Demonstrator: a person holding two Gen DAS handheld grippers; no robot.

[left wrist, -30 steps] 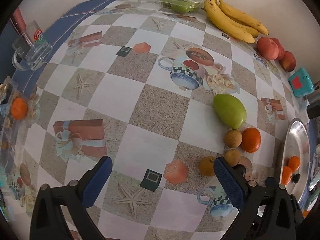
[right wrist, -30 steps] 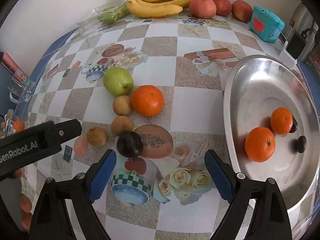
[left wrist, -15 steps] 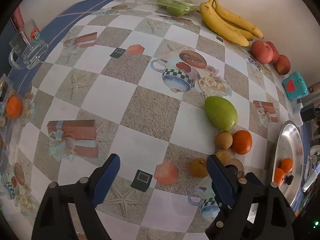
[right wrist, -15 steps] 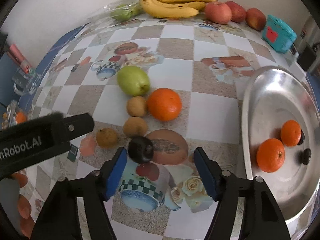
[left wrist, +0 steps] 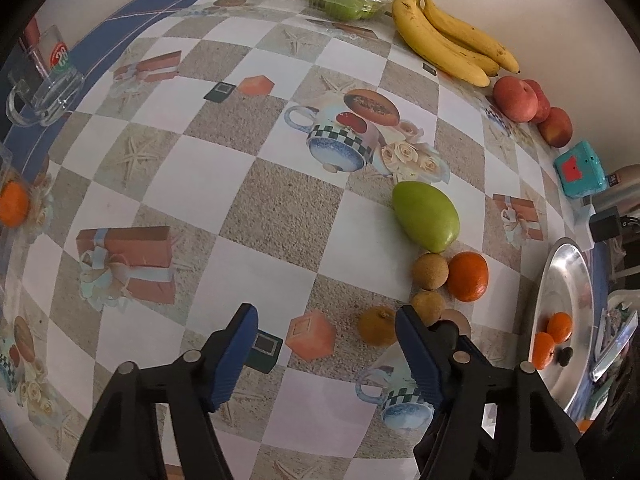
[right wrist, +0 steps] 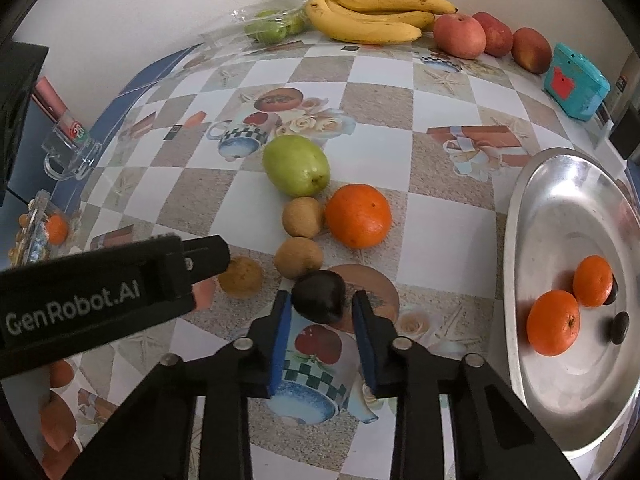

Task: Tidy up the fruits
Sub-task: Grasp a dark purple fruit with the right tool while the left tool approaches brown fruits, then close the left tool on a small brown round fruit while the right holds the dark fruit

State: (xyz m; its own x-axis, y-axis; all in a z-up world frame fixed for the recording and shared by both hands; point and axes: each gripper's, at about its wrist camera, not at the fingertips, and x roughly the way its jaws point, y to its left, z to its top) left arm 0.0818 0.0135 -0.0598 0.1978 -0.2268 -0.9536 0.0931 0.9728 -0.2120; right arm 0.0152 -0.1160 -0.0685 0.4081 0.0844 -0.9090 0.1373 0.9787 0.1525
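Note:
My right gripper (right wrist: 322,304) has its jaws narrowed around a dark plum (right wrist: 319,297) on the table; whether the pads touch it I cannot tell. Just beyond lie two brown kiwis (right wrist: 298,257), a brownish fruit (right wrist: 241,277), an orange (right wrist: 357,216) and a green mango (right wrist: 296,165). A steel tray (right wrist: 516,216) at the right holds two oranges (right wrist: 553,322) and two dark plums (right wrist: 618,327). My left gripper (left wrist: 326,320) is open and empty above the tablecloth, left of the brownish fruit (left wrist: 377,326), the mango (left wrist: 426,216) and the orange (left wrist: 467,276).
Bananas (right wrist: 368,16), red apples (right wrist: 460,36) and bagged green fruit (right wrist: 272,30) line the back wall. A teal box (right wrist: 576,82) sits at the back right. A glass mug (left wrist: 44,88) and a packaged orange (left wrist: 14,204) are at the left edge.
My right gripper moved forward and its jaws narrowed around the dark plum. My left gripper's jaws came somewhat closer together and it shifted slightly.

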